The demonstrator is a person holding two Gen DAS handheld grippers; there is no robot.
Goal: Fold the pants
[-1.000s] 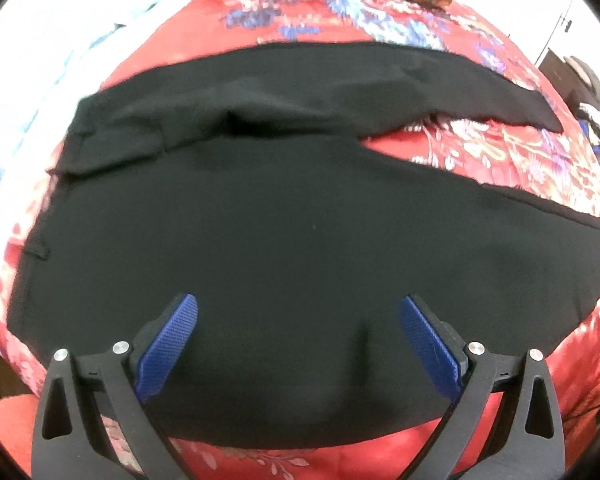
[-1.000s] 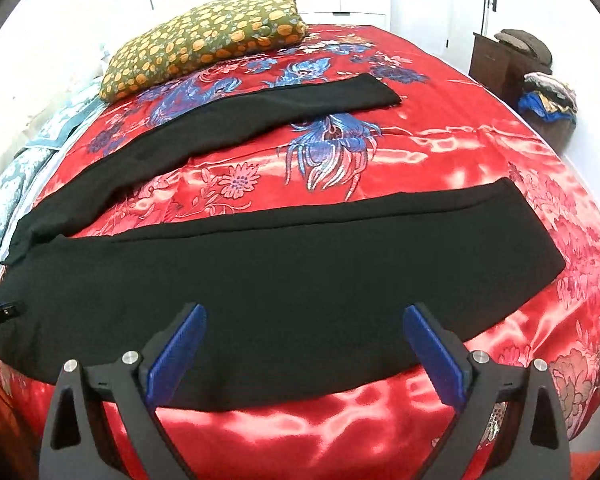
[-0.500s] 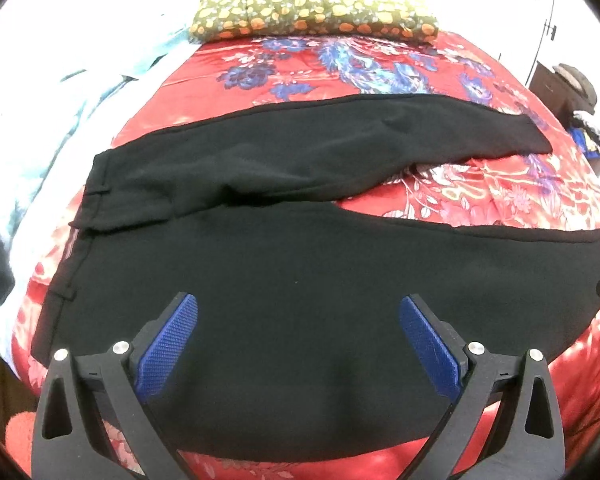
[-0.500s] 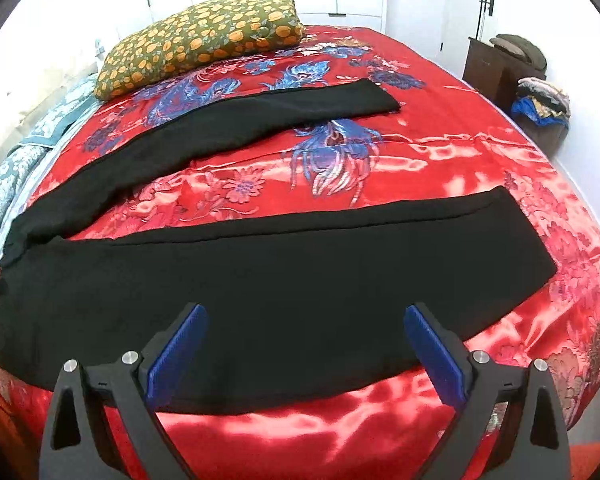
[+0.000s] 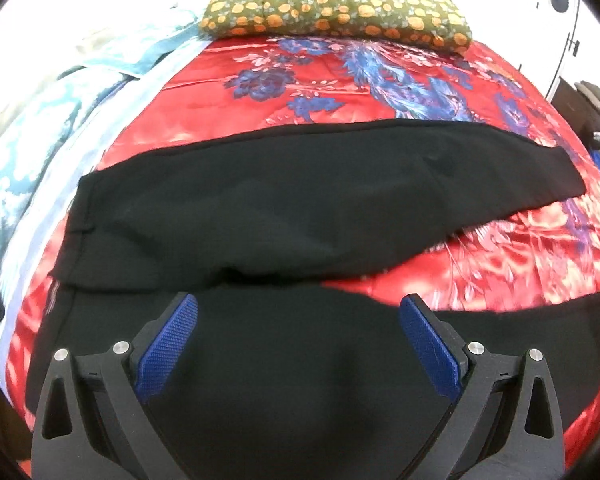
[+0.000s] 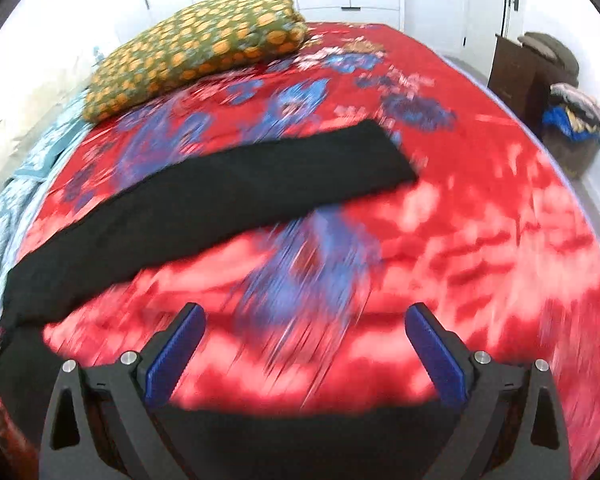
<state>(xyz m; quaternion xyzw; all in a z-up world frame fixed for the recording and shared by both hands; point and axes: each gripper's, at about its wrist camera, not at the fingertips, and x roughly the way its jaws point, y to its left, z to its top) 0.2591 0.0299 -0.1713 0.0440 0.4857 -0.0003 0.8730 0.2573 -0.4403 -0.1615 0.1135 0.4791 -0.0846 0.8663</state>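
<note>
Black pants (image 5: 260, 208) lie spread flat on a red floral bedspread (image 5: 520, 256), legs apart in a V. In the left wrist view the far leg runs across the middle and the near leg (image 5: 300, 360) lies under my left gripper (image 5: 298, 344), which is open and empty above the crotch area. In the right wrist view, which is motion-blurred, the far leg (image 6: 220, 184) crosses the bed and the near leg (image 6: 300, 440) shows only at the bottom edge. My right gripper (image 6: 304, 350) is open and empty above bare bedspread.
A green pillow with orange spots (image 5: 336, 4) lies at the head of the bed. Light blue bedding (image 5: 28, 136) lies along the left side. A dark wooden cabinet (image 6: 516, 76) and a pile of clothes (image 6: 572, 120) stand right of the bed.
Both grippers have moved forward over the bed towards the far leg. The near leg has slid down towards the bottom of both views. Both stay open.
</note>
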